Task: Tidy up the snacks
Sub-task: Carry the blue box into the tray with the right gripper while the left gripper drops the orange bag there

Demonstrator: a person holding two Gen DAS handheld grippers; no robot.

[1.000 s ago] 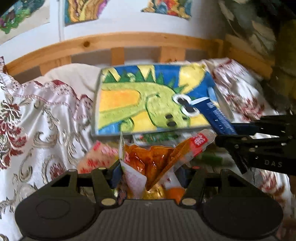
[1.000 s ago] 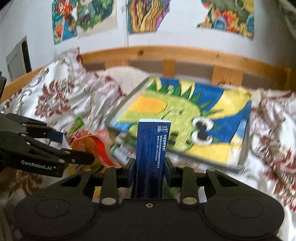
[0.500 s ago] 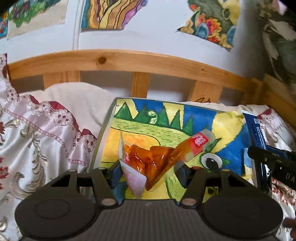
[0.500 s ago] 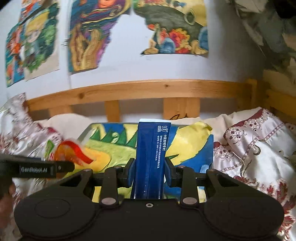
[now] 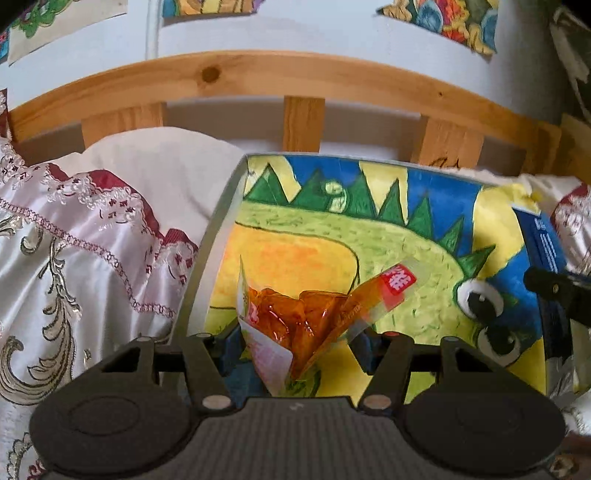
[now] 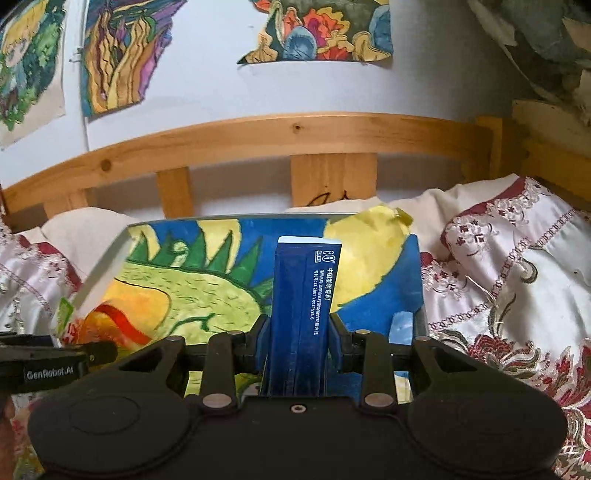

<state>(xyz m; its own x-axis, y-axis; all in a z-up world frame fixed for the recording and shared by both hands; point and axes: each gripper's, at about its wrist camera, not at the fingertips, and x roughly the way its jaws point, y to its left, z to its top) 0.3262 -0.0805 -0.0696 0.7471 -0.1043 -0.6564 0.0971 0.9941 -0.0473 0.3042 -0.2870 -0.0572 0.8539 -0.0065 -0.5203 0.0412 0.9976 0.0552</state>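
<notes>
Left gripper (image 5: 297,341): nearest in the left wrist view; jaws pinching a crumpled orange snack packet (image 5: 295,317) by its lower end.
Orange snack packet: sticks up and away from the fingers, clear film with a red label at its far tip, held over the near left part of the tray (image 5: 221,206).
Right gripper (image 6: 297,341): nearest in the right wrist view; jaws pressed on both sides of a dark blue box (image 6: 303,306), so it is gripped.
Dark blue box: upright between the fingers, white print down its right face, pale strip at the top, held over the near right part of the tray.
Grippers together: side by side above the tray, the left one's black finger showing at the left edge of the right wrist view.
Tray: shallow, grey-rimmed, lying on the bed; its floor is covered by a bright drawing of a green spiky creature on blue and yellow.
Bedding (image 6: 517,280): white satin with dark red patterns, bunched along the tray's left and right edges.
Pillow (image 5: 159,173): plain cream, beyond the tray's far left corner.
Headboard (image 5: 295,81): pale wooden rail with slats, just past the tray's far edge.
Wall drawings (image 6: 317,29): coloured sheets stuck on the white wall above the headboard.
</notes>
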